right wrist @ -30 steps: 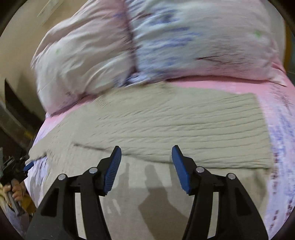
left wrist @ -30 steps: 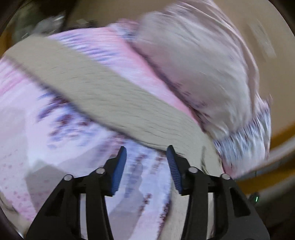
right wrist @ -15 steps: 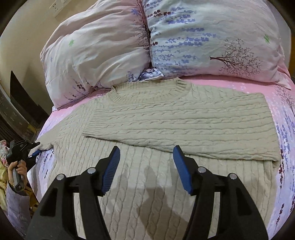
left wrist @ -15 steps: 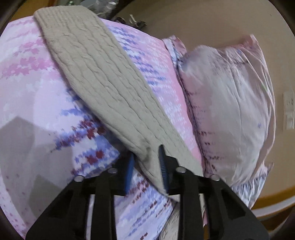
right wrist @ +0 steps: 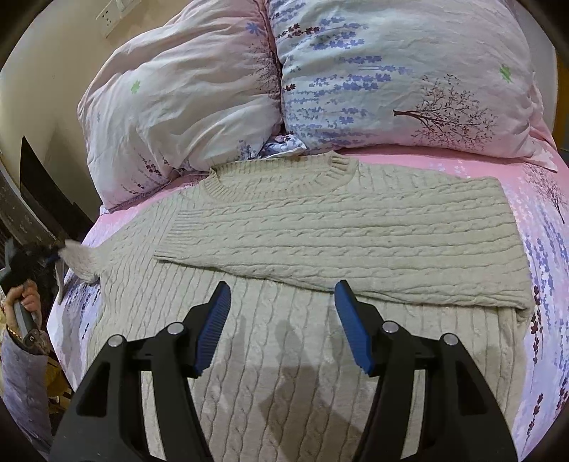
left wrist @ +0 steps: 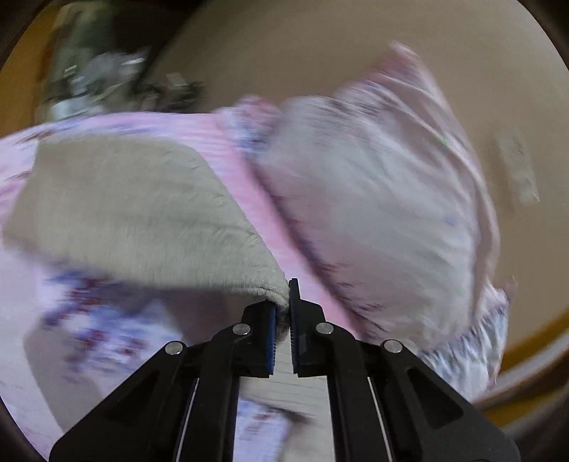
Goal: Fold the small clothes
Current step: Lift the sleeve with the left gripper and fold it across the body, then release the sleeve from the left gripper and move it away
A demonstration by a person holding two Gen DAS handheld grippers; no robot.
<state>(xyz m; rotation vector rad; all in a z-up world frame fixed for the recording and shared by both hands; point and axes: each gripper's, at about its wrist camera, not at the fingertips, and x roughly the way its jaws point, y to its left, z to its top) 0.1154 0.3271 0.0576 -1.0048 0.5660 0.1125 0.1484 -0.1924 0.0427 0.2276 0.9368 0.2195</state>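
Note:
A beige cable-knit sweater (right wrist: 320, 248) lies flat on the pink bed, one sleeve folded across its chest. My left gripper (left wrist: 282, 309) is shut on the end of the other sleeve (left wrist: 142, 213) and lifts it off the bed; the view is blurred. In the right wrist view that left gripper (right wrist: 53, 257) shows at the far left edge with the sleeve end raised. My right gripper (right wrist: 281, 320) is open and empty, hovering over the sweater's lower body.
Two floral pillows (right wrist: 391, 78) lean at the head of the bed (right wrist: 547, 248). A beige wall with a socket (right wrist: 110, 17) is behind. The bed's left edge drops to a dark floor area (right wrist: 39, 199). Clutter (left wrist: 106, 81) lies beyond the bed.
My left gripper has shut on the sleeve end and lifted it, swinging fast. My right gripper has stayed open, almost still over the sweater.

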